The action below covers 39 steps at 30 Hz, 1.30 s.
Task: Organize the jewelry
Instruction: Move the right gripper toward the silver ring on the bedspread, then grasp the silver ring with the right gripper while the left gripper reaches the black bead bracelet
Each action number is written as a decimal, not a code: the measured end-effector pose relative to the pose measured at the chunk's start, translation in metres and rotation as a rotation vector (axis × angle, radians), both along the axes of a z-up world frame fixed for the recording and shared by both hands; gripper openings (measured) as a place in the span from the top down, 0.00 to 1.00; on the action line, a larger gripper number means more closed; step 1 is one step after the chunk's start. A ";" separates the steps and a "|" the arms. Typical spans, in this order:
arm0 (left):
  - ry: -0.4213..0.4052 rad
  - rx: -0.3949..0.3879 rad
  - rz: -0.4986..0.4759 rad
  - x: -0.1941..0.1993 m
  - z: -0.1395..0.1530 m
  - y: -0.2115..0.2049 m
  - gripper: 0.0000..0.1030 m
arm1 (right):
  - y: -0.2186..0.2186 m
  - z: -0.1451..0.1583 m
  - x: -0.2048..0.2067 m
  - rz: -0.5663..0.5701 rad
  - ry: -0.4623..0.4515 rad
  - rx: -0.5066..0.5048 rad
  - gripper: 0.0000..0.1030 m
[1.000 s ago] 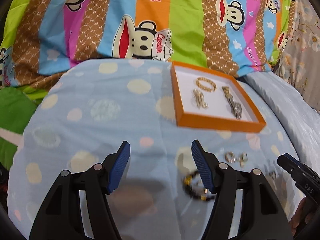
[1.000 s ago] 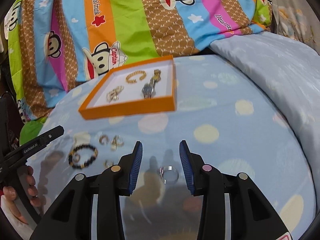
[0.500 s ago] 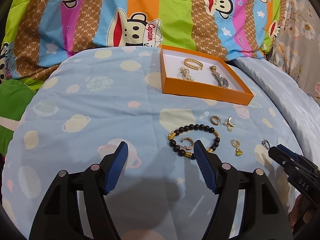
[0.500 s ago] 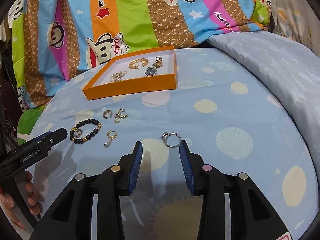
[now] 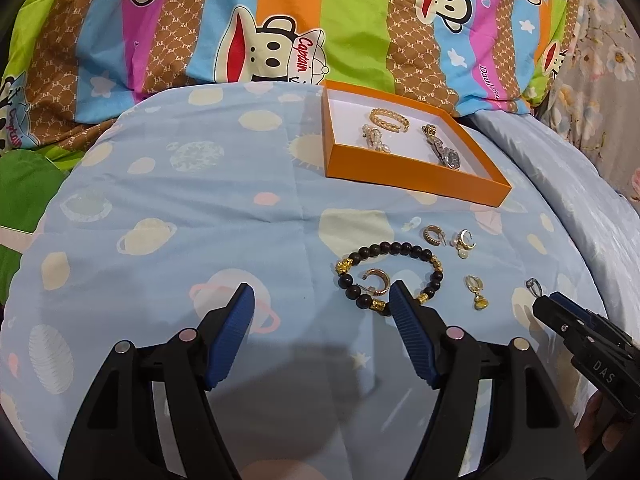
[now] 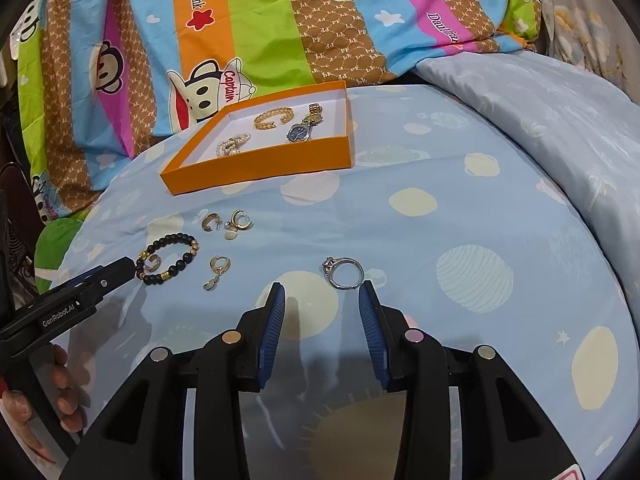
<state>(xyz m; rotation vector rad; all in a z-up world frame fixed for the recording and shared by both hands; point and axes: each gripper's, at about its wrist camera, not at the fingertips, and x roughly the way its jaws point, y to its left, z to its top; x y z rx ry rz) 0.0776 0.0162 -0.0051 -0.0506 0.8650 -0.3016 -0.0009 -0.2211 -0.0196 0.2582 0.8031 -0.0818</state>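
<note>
A striped cartoon-monkey quilt [image 5: 280, 32] filled the back of both views, and in front of it lay a pale blue bedsheet printed with planets and cream dots [image 5: 180, 200]. On the sheet near the quilt sat a shallow orange cardboard box with a white inside [image 6: 256, 168]. It held a gold chain-link bangle [image 6: 273, 117], a metal wristwatch with a dark blue dial [image 6: 303, 131] and a cluster of pearl jewellery [image 6: 231, 145].

The left gripper [image 5: 320, 304], black with ribbed blue pads, had just been opening its jaws; they stood released and wide apart with only bare sheet between them. Its right pad [image 5: 408, 332] overlapped the near edge of a bracelet of dark round beads with gold spacers [image 5: 390, 272]; whether it touched the beads could not be told. The right gripper [image 6: 322, 300] hung with its jaws released and partly apart, nothing between the pads. A person's hand [image 6: 36, 404] gripped the left tool's handle at the edge of the right wrist view.

The bracelet lay on the sheet in front of the box. A gold hoop earring [image 5: 376, 280] rested inside its loop. Beyond it, nearer the box, lay a small gold half-hoop earring [image 5: 434, 235] and a gold earring with pearl drops [image 5: 464, 242] just beside each other. To the bracelet's right lay a gold hoop earring with a pale drop [image 5: 475, 290]. A silver ring with a small stone [image 6: 343, 273] lay just ahead of the right gripper's tips, apart from the rest.
</note>
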 end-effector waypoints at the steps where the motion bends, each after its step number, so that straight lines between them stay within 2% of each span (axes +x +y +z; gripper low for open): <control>1: 0.000 0.000 0.000 0.000 0.000 0.000 0.34 | 0.000 0.000 0.000 -0.001 0.000 0.002 0.63; 22: -0.002 -0.002 -0.013 -0.001 0.000 -0.002 0.34 | -0.005 -0.004 0.021 -0.015 0.028 0.023 0.63; 25: -0.004 -0.002 -0.017 -0.001 -0.001 -0.004 0.34 | -0.006 -0.004 0.022 -0.015 0.029 0.024 0.66; 31: -0.004 0.007 -0.032 -0.002 -0.001 -0.007 0.34 | -0.006 -0.006 0.023 -0.007 0.035 0.025 0.82; 39: 0.026 -0.001 -0.044 0.005 -0.004 -0.015 0.34 | -0.006 -0.005 0.023 -0.007 0.031 0.031 0.83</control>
